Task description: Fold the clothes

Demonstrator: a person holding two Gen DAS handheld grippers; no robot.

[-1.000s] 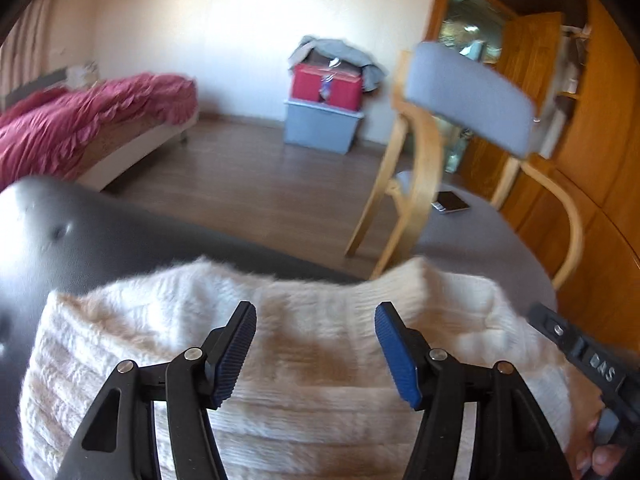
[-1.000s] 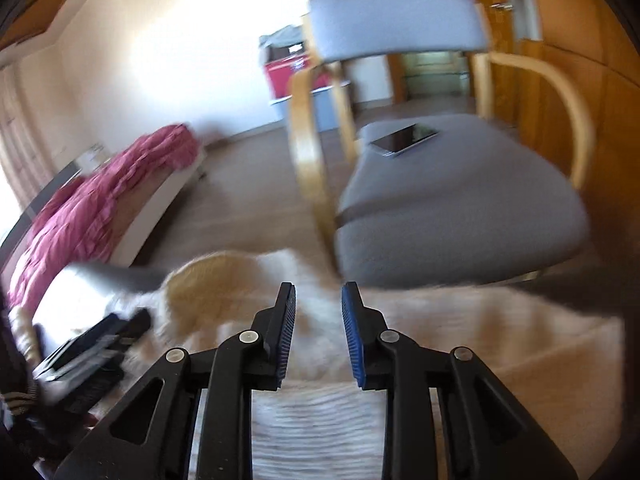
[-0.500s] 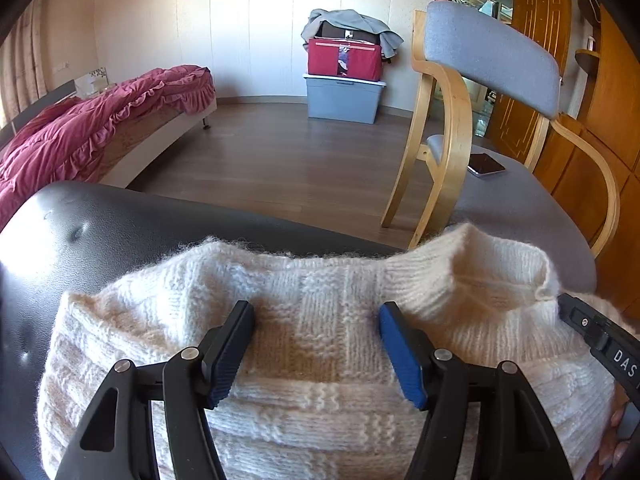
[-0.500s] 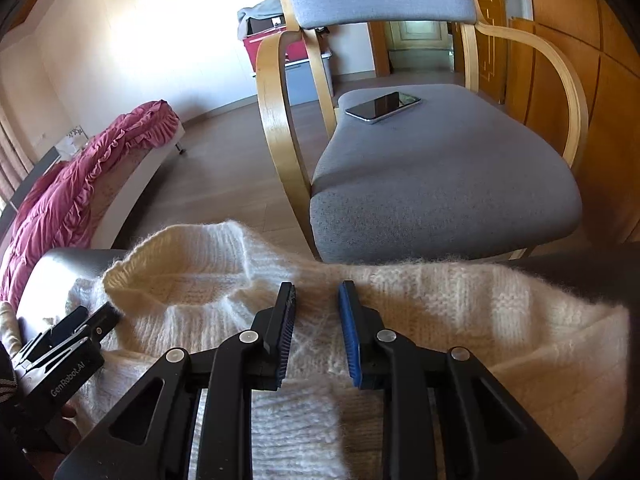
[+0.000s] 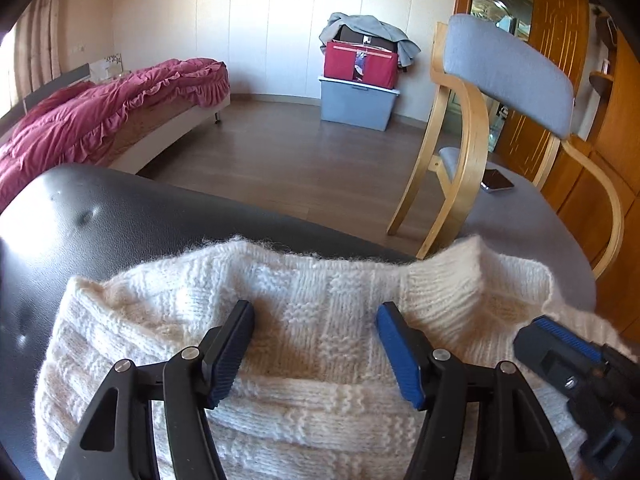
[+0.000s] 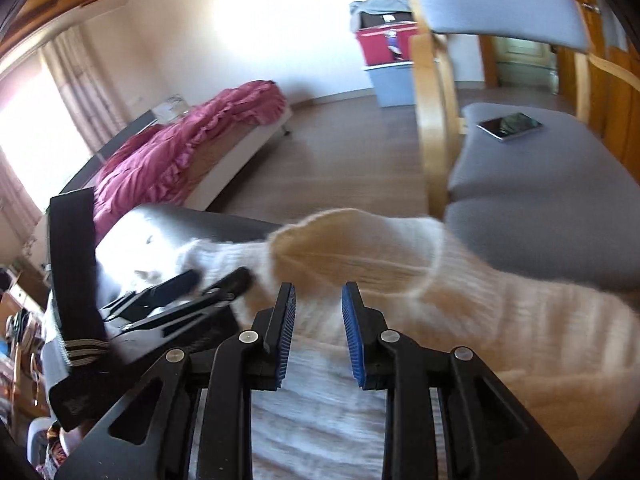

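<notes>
**Hovering over a cream sweater, both tongs released**

Lying across a black padded surface (image 5: 120, 216), the cream knitted sweater (image 5: 304, 304) spreads from the left edge of that surface to the right, its ribbed collar (image 5: 452, 276) standing up at the far right side. The left tongs (image 5: 316, 344) sit just above the knit with their blue-padded fingers wide apart, nothing pinched between them. The right tongs (image 6: 318, 324) hang over the same sweater near the collar opening, their fingers a narrow gap apart with only the fabric below showing through; they clamp nothing. In the left wrist view the right tongs appear at the lower right edge, just beside the left ones. Beyond the sweater stands a wooden armchair (image 5: 464, 168) with grey cushions and a phone (image 6: 510, 125) on its seat. A bed (image 5: 100, 120) with a red cover lies to the left, and a red box (image 5: 360, 66) rests on a grey bin (image 5: 356, 100) against the far wall.
</notes>
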